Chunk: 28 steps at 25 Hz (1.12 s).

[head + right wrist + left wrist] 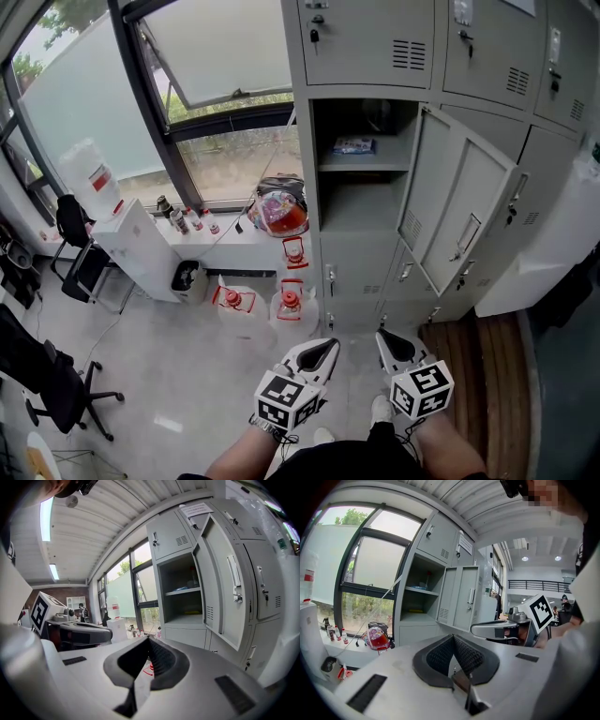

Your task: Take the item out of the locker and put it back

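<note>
Big grey locker bank [375,37] takes up the right side of my head view, with the window [216,47] to its left. One locker door [459,211] is swung wide open. A white water dispenser [122,225] stands under the window, and a couple of water jugs [291,305] with red tops sit on the floor near the locker's base. Both grippers are low in my view, side by side and well apart from the locker. The left gripper [330,344] has its jaws pressed together with nothing between them, and so does the right gripper [382,336]. The item [353,145], a small blue-and-white packet, lies on the shelf [375,165] inside the open locker.
</note>
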Each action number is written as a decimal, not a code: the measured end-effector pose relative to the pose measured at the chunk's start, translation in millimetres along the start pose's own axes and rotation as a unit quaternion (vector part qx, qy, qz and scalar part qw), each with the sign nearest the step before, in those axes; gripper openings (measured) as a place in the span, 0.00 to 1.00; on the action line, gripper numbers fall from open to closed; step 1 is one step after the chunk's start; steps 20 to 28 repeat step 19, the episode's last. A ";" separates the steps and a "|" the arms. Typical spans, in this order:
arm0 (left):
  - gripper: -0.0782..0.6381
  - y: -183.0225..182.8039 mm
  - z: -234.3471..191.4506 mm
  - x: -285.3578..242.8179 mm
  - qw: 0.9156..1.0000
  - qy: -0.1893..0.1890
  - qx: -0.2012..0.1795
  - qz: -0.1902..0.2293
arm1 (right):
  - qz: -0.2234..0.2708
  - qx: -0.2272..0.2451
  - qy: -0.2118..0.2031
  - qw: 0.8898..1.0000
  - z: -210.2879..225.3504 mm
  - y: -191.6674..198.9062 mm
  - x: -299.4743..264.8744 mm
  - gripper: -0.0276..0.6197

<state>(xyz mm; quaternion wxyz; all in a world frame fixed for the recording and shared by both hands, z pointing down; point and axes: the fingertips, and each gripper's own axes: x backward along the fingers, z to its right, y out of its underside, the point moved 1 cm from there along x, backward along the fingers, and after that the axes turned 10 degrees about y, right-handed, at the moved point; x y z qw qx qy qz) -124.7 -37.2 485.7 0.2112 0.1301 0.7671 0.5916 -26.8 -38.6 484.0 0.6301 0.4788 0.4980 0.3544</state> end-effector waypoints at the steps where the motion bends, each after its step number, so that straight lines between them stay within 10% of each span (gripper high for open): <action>1: 0.13 -0.1 0.9 0.7 1.000 0.000 0.000 0.000 | 0.000 0.000 0.000 1.000 -0.4 0.3 1.3 0.12; 28: 0.13 1.2 16.2 -0.4 1.000 0.009 -0.004 0.001 | 0.006 -0.002 0.008 1.000 3.3 0.8 16.9 0.12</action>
